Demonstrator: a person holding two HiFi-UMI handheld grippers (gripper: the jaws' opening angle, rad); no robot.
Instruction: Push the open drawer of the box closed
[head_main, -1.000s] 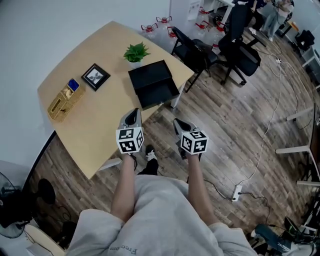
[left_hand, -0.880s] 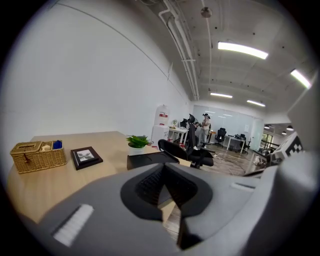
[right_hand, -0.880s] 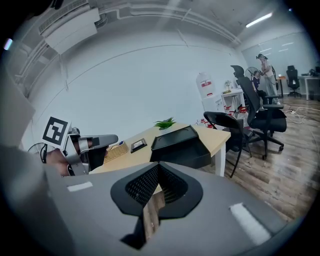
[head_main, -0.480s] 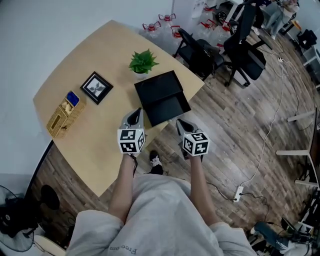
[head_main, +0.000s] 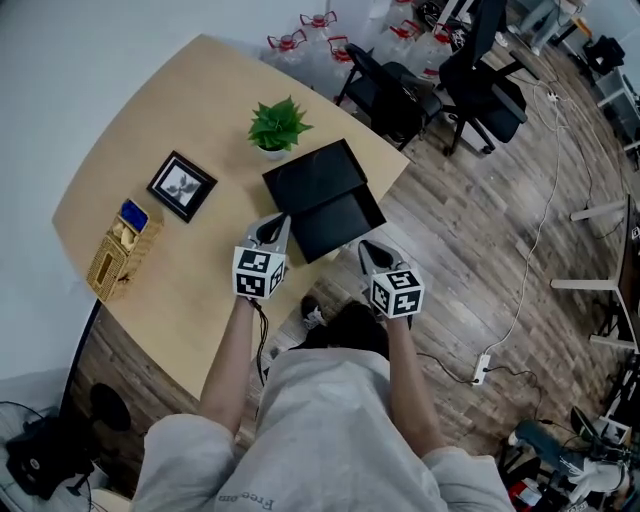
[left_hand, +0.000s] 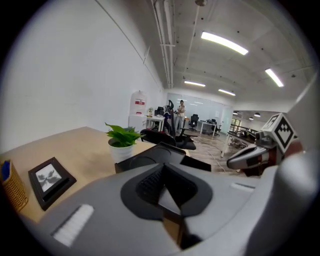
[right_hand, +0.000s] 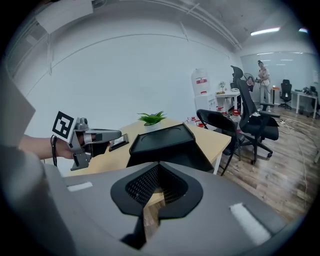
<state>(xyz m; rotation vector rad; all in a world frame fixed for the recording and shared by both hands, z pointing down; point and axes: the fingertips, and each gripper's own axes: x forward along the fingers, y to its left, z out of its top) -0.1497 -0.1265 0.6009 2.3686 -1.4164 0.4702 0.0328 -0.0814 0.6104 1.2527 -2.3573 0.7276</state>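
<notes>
A black box (head_main: 312, 177) stands near the table's right edge, and its open drawer (head_main: 340, 222) sticks out toward me. My left gripper (head_main: 270, 229) is over the table just left of the drawer's near corner, jaws shut and empty. My right gripper (head_main: 369, 250) hovers off the table edge, just in front of the drawer's right corner, also shut and empty. In the left gripper view the box (left_hand: 150, 156) lies straight ahead of the left gripper (left_hand: 167, 189). In the right gripper view the box (right_hand: 165, 142) fills the middle, beyond the right gripper (right_hand: 152, 194).
A potted plant (head_main: 277, 125) stands behind the box on the wooden table (head_main: 190, 300). A photo frame (head_main: 181, 186) and a wicker basket (head_main: 112, 255) lie to the left. Office chairs (head_main: 400, 95) stand on the wood floor at the right, with a cable and power strip (head_main: 480, 370) nearer me.
Both grippers have moved forward to the drawer's front. The box now lies just beyond their tips; the jaws stayed shut.
</notes>
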